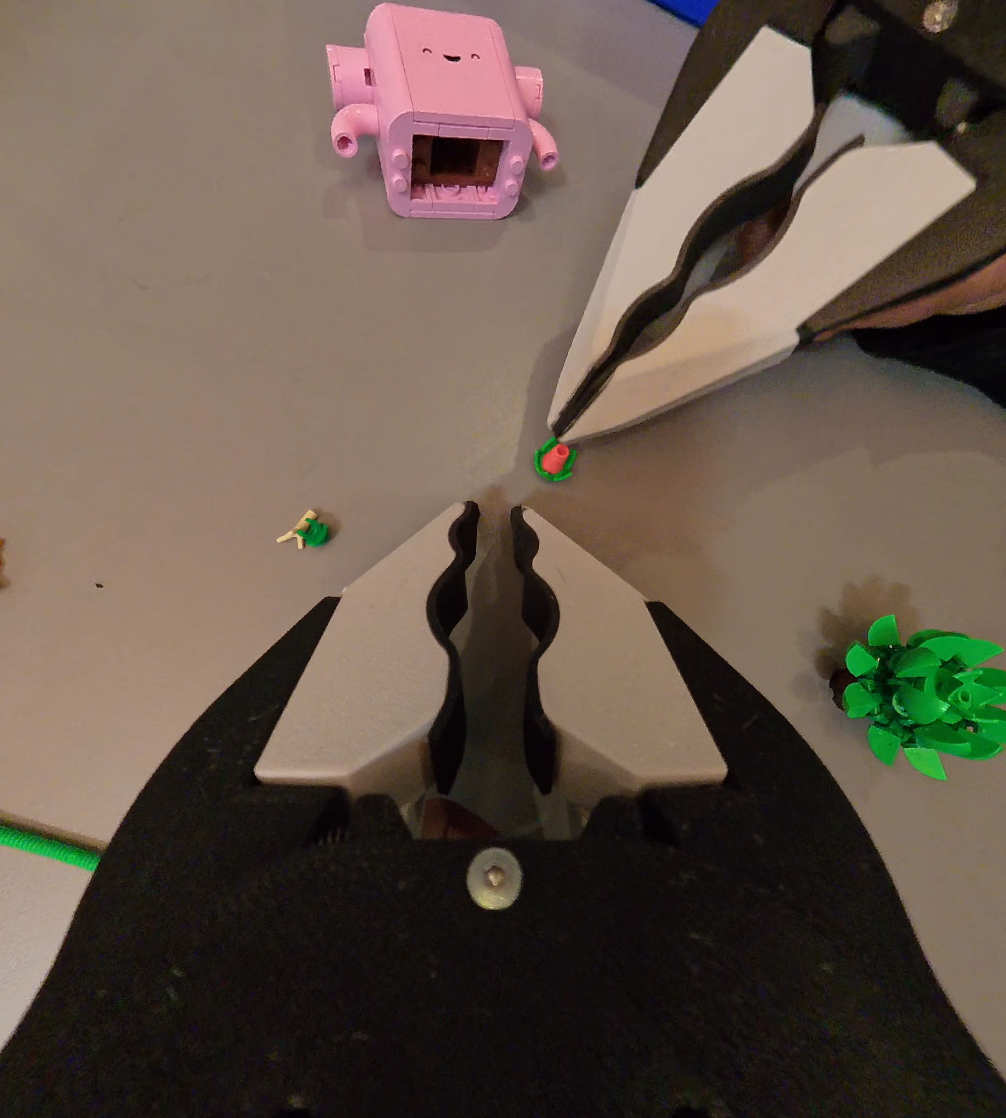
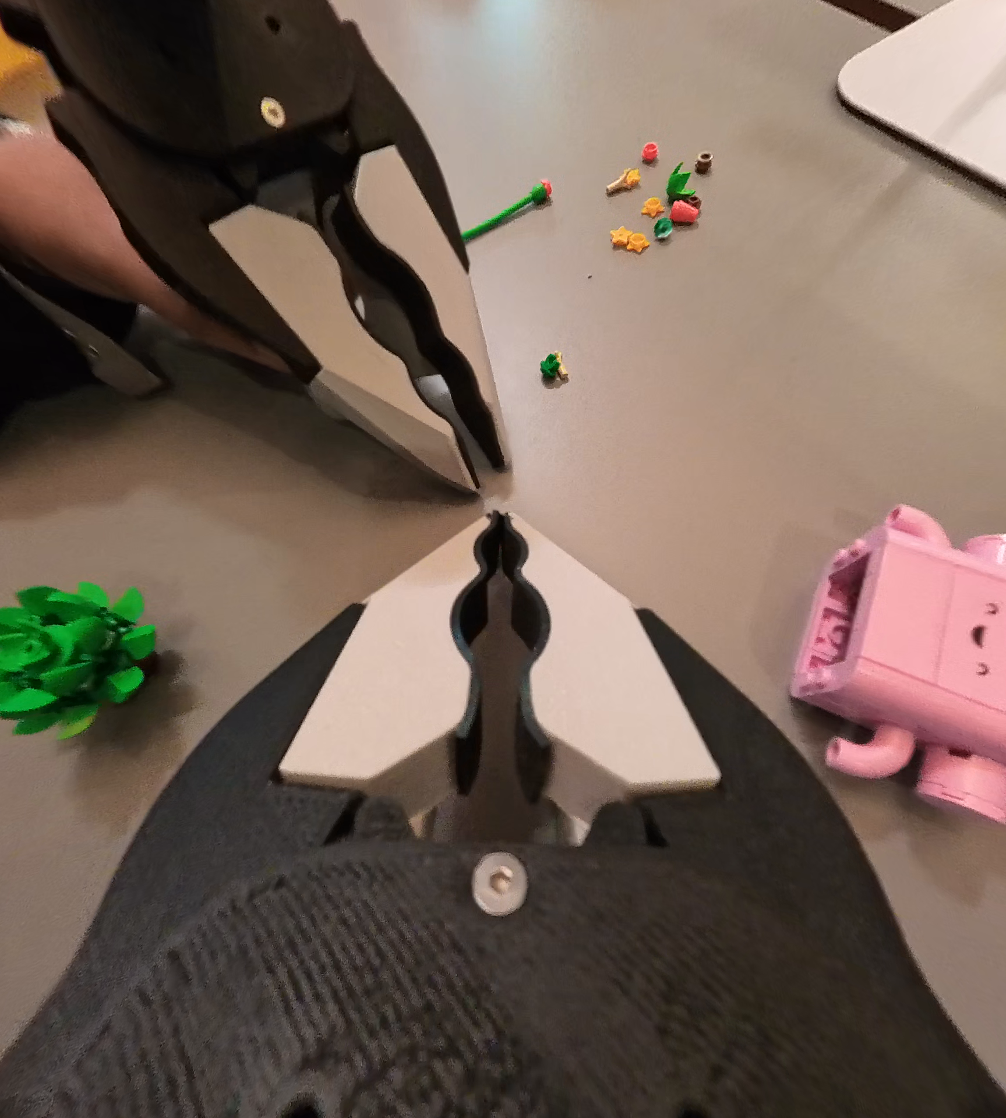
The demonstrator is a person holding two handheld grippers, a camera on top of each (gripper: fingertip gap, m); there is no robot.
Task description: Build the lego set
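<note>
L hand-held gripper [image 1: 494, 514] slightly parted, holding nothing, tips just short of the small green-and-red piece [image 1: 555, 460] lying ahead-right on the counter [image 1: 185, 363]. R hand-held gripper [image 1: 558, 431], tips clenched, is nearer, touching the piece's far side; whether it grips it, can't tell. Pink body [image 1: 446, 115] farther off
</note>
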